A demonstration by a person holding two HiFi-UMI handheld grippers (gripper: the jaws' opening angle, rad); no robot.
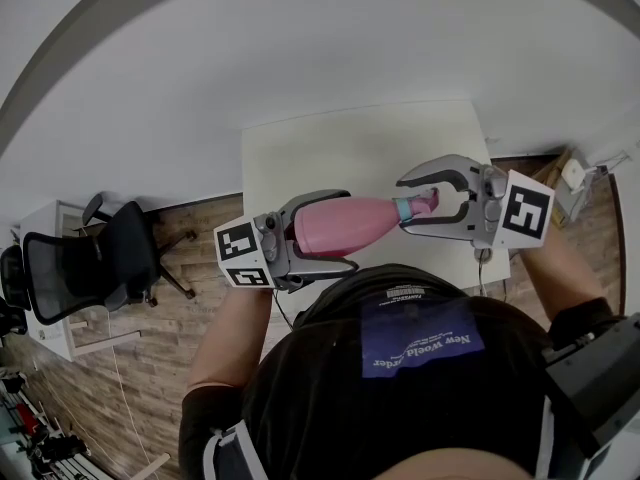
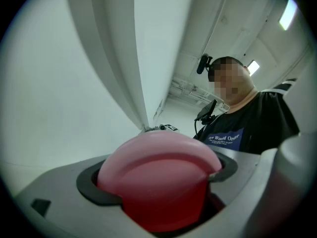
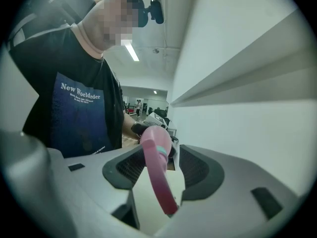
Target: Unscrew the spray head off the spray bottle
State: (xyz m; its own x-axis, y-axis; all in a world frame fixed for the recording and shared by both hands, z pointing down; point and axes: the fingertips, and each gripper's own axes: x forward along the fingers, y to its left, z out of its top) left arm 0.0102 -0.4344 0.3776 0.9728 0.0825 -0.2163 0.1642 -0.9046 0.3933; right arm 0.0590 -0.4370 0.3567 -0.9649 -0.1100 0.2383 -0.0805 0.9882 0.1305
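A pink spray bottle (image 1: 345, 225) is held level in the air in front of the person's chest, above the near edge of the white table (image 1: 330, 158). My left gripper (image 1: 350, 228) is shut on the bottle's body; in the left gripper view the rounded pink base (image 2: 158, 177) fills the space between the dark pads (image 2: 86, 182). The pink spray head (image 1: 422, 205) with its teal collar (image 1: 402, 210) points right. My right gripper (image 1: 403, 206) stands around the head with its jaws apart. In the right gripper view the spray head (image 3: 158, 172) lies between the pads (image 3: 195, 170), with a gap on the right side.
A black office chair (image 1: 90, 258) stands on the wooden floor (image 1: 190, 298) at the left. A white cabinet (image 1: 45, 268) is behind it. Small white items (image 1: 575, 173) lie past the table's right edge.
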